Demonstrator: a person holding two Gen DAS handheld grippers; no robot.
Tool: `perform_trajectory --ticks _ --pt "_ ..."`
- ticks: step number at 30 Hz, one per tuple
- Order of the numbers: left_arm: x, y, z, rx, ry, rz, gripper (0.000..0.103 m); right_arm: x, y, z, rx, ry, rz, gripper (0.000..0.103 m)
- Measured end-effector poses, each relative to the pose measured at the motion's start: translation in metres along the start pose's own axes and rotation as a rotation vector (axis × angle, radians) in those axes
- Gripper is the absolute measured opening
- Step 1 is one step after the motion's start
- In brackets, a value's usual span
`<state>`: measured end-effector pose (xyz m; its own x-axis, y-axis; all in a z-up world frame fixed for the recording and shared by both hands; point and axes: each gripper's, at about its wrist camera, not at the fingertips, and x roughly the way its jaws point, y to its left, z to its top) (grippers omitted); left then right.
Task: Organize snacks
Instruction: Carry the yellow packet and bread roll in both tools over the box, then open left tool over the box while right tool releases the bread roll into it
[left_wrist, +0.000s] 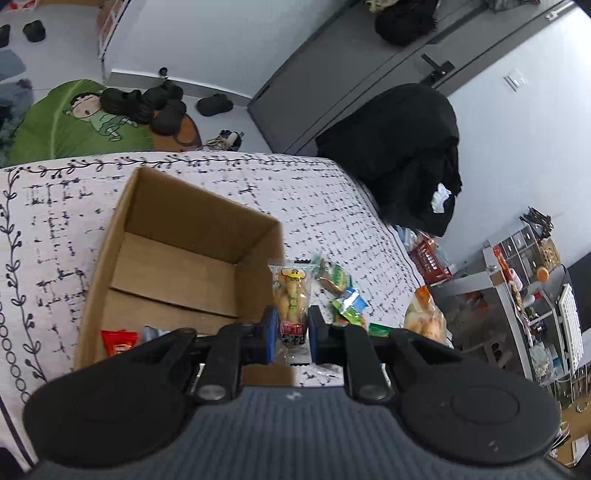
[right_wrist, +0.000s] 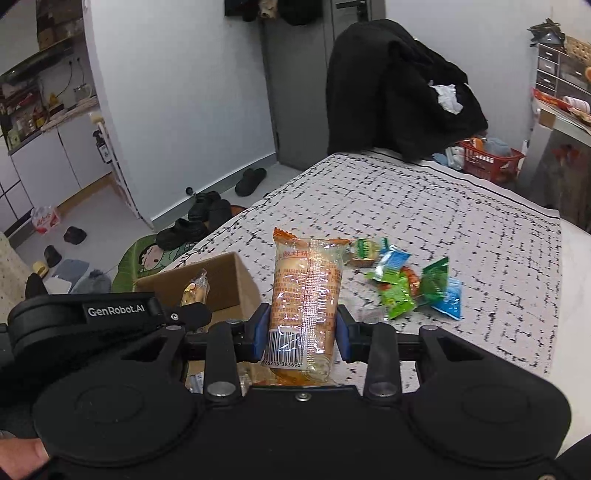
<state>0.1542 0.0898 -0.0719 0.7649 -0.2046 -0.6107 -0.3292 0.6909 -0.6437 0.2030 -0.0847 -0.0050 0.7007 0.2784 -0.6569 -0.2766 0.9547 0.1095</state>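
Between our left gripper's (left_wrist: 291, 334) blue pads (left_wrist: 270, 332) we hold a narrow clear packet of small biscuits (left_wrist: 291, 306), clenched on its lower part. We tilt this gripper downward toward the table, and the packet's long axis runs straight out along the fingers, its sealed top end farthest from us. Just left of the fingers stands the open cardboard box (left_wrist: 177, 254), with a red snack packet (left_wrist: 118, 341) lying in its near corner. Beyond the fingertips and to their right, a loose heap of green and blue sweets (left_wrist: 343, 295) rests on the patterned tablecloth (left_wrist: 332, 206).

Our right gripper (right_wrist: 301, 332) is also pitched down, and grasps a wider clear pack of round biscuits (right_wrist: 304, 295), its blue pads (right_wrist: 260, 332) pressing on both flanks near the barcode end. That pack stands lengthwise along the fingers too, its orange crimped edge pointing away from us. From this view the left gripper's black body (right_wrist: 110, 317) sits close on the left, with its narrow packet (right_wrist: 195, 290) over the box (right_wrist: 229, 284). The scattered sweets (right_wrist: 406, 284) lie ahead and to the right of the right gripper's fingers, apart from the pack. A hand (right_wrist: 22, 458) shows at the lower left corner, only its edge visible
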Motion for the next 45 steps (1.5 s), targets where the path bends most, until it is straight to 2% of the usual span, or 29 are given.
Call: perform_trajectory --ticks 12,17,20,22,25,28,33,35,39,45 --pt "-0.004 0.020 0.008 -0.069 -0.030 0.060 0.017 0.019 0.026 0.003 -0.025 0.015 0.021 0.036" --pt "-0.010 0.024 0.013 -0.103 -0.044 0.057 0.021 0.026 0.027 0.004 -0.014 0.017 0.037 0.036" --pt "-0.012 0.025 0.016 -0.115 -0.053 0.069 0.034 0.030 0.025 0.006 0.000 0.026 0.062 0.036" --pt "-0.015 0.024 0.018 -0.118 -0.064 0.073 0.047 0.031 0.025 0.009 0.005 0.023 0.084 0.036" --pt "-0.020 0.024 0.020 -0.117 -0.077 0.080 0.058 0.036 0.026 0.013 0.012 0.026 0.138 0.036" --pt "-0.026 0.025 0.024 -0.121 -0.096 0.084 0.067 0.040 0.028 0.016 0.017 0.028 0.182 0.036" --pt "-0.030 0.027 0.029 -0.129 -0.108 0.080 0.076 0.044 0.032 0.018 0.030 0.045 0.243 0.037" --pt "-0.028 0.028 0.028 -0.133 -0.102 0.077 0.077 0.043 0.032 0.018 0.034 0.044 0.266 0.041" --pt "-0.024 0.027 0.026 -0.137 -0.085 0.055 0.085 0.039 0.027 0.016 0.028 0.037 0.225 0.055" --pt "-0.021 0.018 0.023 -0.100 -0.075 0.065 0.088 0.031 0.010 0.010 0.029 0.037 0.196 0.072"
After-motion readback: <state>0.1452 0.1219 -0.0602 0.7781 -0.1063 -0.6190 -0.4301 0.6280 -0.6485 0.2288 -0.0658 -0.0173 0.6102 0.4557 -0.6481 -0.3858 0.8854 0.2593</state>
